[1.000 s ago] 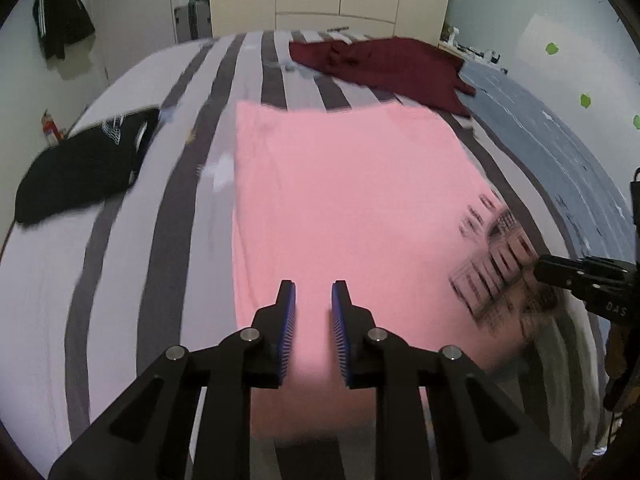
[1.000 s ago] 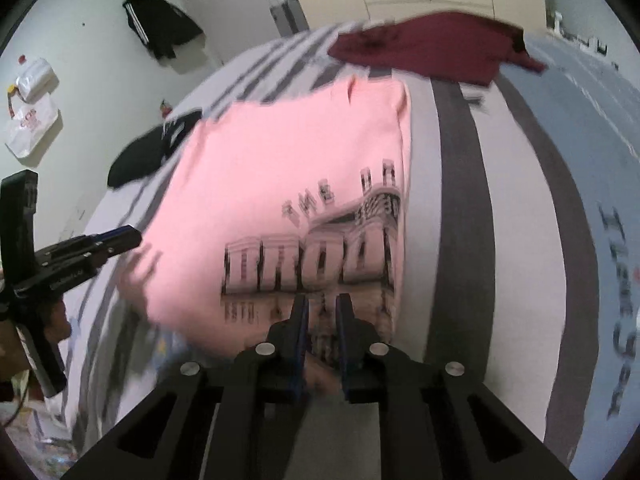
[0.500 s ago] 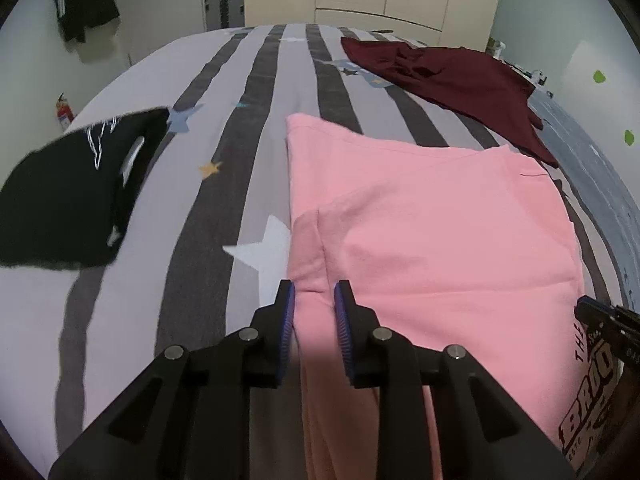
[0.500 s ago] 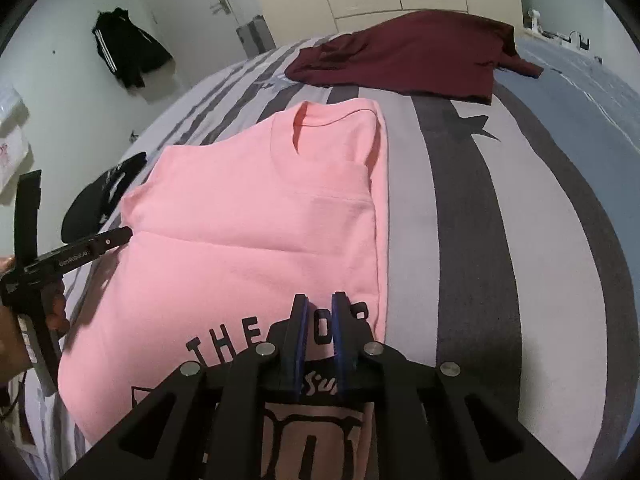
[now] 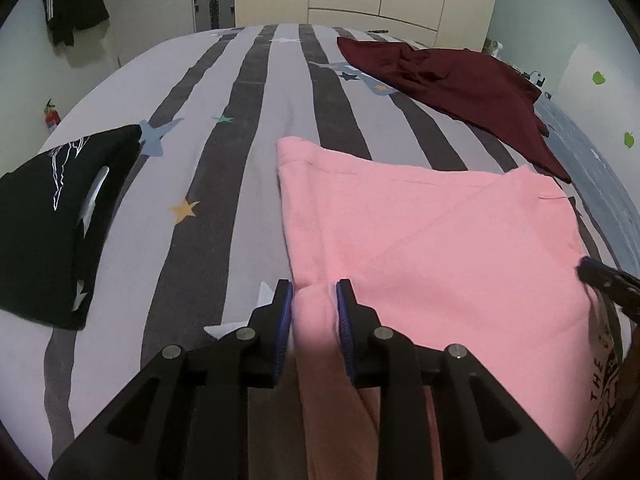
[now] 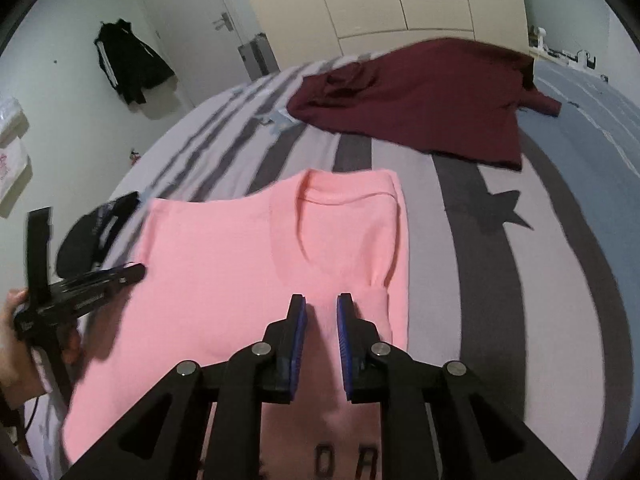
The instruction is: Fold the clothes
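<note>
Pink sweatshirt (image 5: 420,240) lies part-folded on the striped bed (image 5: 248,128), black print at its near edge reading "THE" (image 5: 600,376), rest unreadable. Left tongs (image 5: 314,300) nearly closed, pinching a pink fabric fold. Right tongs (image 6: 322,312) pinching pink fabric too, jaws opening slightly. Maroon garment (image 6: 420,96) beyond; black printed garment (image 5: 52,216) at left, text illegible.

"THE" on pink tee (image 5: 440,248)
</note>
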